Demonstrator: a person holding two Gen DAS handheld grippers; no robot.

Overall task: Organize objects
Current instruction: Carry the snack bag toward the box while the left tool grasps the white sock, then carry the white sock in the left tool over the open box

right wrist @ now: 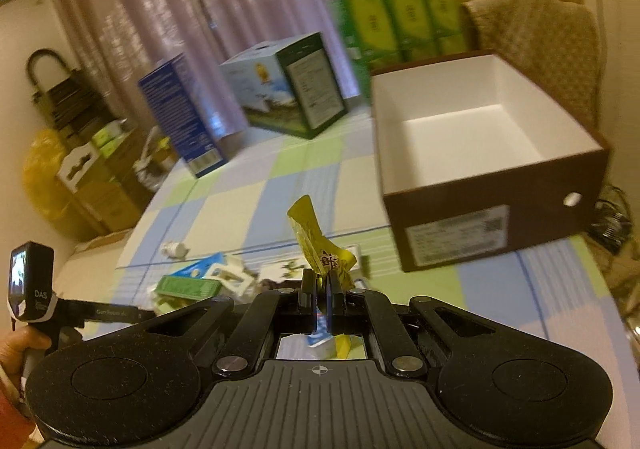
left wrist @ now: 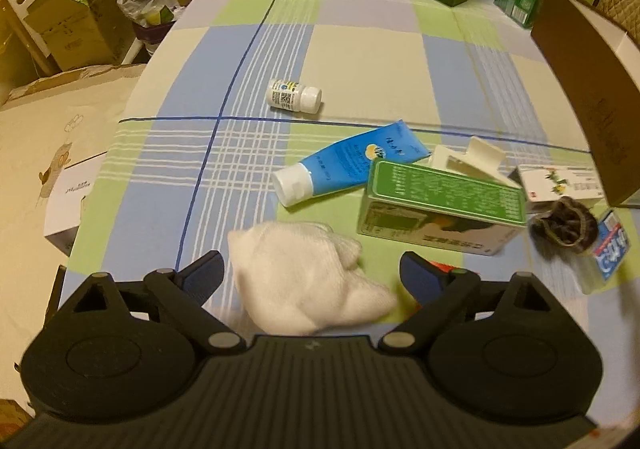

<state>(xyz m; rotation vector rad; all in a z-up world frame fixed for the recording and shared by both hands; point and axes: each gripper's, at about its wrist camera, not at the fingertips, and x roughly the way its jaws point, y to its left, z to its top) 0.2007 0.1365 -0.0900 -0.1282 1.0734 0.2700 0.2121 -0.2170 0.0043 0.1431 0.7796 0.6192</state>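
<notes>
Yellow crinkled foil packet (right wrist: 320,245) is standing pinched between the closed jaws of the right hand-held gripper (right wrist: 321,299), rising at lower centre of the right wrist view above a checked tabletop (right wrist: 248,205). At right of that frame, a brown cardboard box (right wrist: 492,185) with a smooth white interior is sitting open on the cloth, a printed label on its near wall. Upper centre, a blue carton (right wrist: 180,117) and a green-sided milk carton (right wrist: 288,85) are standing before a curtain.

In the left wrist view, the left hand-held gripper (left wrist: 312,275) is hanging with its jaws spread wide on either side of a soft white crumpled cloth (left wrist: 308,273) at lower centre. Beyond it, a blue squeeze tube (left wrist: 344,165) with a white cap is lying on its side, touching a green rectangular box (left wrist: 440,205). A small white pill bottle (left wrist: 294,95) is lying apart at centre. At right, a dark coiled hair tie (left wrist: 564,227) is resting beside a small blue-and-white pack (left wrist: 610,251).
</notes>
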